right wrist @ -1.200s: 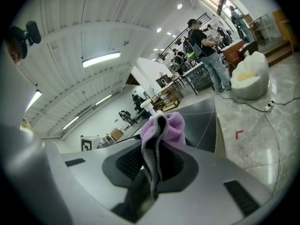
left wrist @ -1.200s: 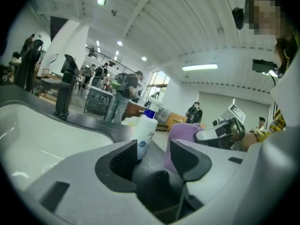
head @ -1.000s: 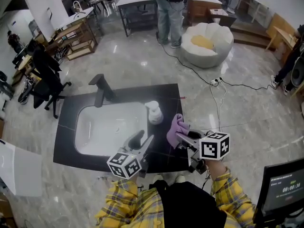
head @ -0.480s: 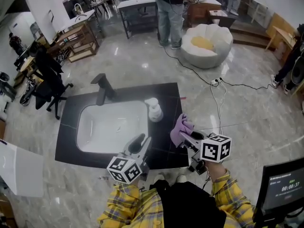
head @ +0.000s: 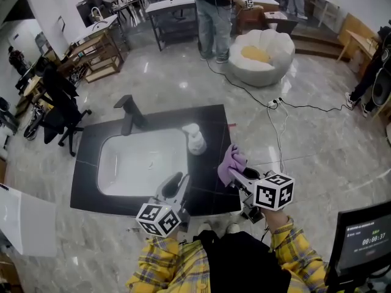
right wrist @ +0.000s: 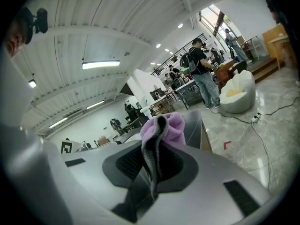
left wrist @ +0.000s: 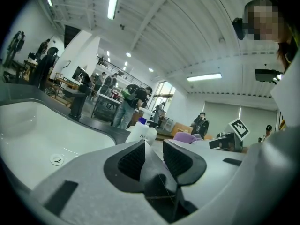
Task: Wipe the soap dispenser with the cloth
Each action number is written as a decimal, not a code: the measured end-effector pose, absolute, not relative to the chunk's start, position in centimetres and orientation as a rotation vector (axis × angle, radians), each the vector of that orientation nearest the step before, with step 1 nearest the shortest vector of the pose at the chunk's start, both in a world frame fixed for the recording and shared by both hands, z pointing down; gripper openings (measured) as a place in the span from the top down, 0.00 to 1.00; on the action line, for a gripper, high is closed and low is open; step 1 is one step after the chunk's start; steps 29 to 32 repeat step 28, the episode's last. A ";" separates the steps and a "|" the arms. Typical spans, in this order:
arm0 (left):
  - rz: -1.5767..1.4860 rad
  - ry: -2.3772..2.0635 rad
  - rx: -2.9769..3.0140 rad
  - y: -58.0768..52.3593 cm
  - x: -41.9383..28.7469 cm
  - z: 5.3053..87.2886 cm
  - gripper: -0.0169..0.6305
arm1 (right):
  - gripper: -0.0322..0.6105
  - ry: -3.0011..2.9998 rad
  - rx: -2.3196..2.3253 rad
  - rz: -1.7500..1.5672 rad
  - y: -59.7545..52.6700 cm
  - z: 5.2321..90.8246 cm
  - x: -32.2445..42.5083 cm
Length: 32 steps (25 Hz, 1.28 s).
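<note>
Right gripper point(head: 236, 176) tight on cloth point(head: 226, 162)

Black counter point(head: 211, 124) with white basin point(head: 140, 160), black faucet point(head: 128, 116) and soap dispenser point(head: 195, 140) (just beside the basin)

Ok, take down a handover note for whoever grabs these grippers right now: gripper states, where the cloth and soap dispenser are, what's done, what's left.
Left gripper: open, empty, jaws have just been closing, at the front of the counter.
Right gripper: shut on the purple cloth.
Soap dispenser: upright on the counter, right of the sink, apart from the cloth.
Done: cloth in grip.
To do: probably steady the dispenser, wipe it.
</note>
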<state>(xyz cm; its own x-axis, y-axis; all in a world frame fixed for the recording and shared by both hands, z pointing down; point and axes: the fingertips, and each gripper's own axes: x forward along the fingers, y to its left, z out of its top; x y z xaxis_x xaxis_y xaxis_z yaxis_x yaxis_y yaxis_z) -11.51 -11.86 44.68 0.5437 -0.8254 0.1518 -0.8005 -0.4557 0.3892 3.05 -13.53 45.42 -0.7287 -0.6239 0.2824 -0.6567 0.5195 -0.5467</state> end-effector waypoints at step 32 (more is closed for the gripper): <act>-0.050 -1.336 2.341 -13.4 -12.7 45.8 0.82 | 0.85 -2.667 1.159 0.964 -14.7 45.9 2.5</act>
